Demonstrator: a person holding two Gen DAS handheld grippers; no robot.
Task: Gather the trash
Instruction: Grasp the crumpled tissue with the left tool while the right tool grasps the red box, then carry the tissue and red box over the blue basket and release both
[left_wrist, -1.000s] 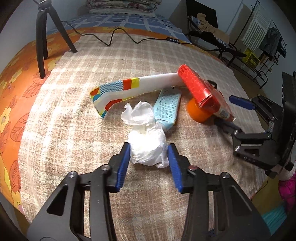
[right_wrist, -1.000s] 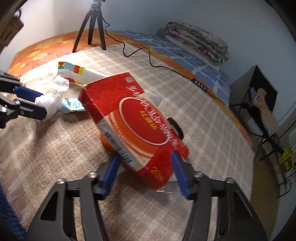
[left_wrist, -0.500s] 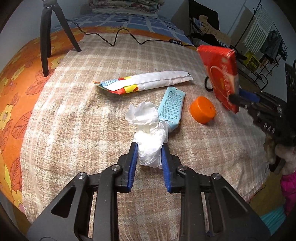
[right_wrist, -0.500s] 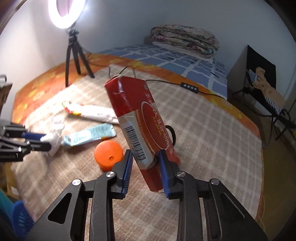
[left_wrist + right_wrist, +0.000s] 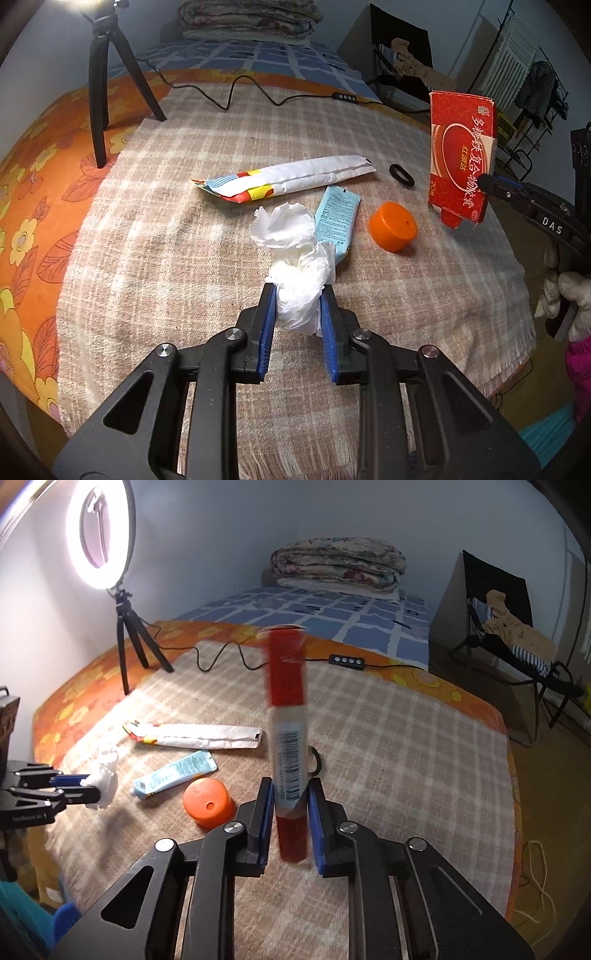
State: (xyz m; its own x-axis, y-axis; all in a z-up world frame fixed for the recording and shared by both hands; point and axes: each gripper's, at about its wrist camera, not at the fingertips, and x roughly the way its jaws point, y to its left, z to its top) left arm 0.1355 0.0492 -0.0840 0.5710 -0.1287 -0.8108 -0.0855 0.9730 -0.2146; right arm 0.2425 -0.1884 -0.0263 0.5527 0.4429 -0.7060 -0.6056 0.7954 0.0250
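Both hands full over the checked blanket (image 5: 155,221)

We've got the red box (image 5: 287,716) pinched upright in our right gripper (image 5: 290,794), lifted off the bed, and our left gripper (image 5: 297,295) squeezing the white tissue wad (image 5: 299,295) low over the blanket. The long wrapper (image 5: 288,179), blue packet (image 5: 336,218), and orange cap (image 5: 392,226) lie there loose.

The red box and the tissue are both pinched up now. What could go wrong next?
The red box stands tall and thin in the right gripper, held only near its bottom, so it might tip or slip out. The crumpled tissue in the left gripper is soft and loose; its upper part may drag across the blue packet and shift it.
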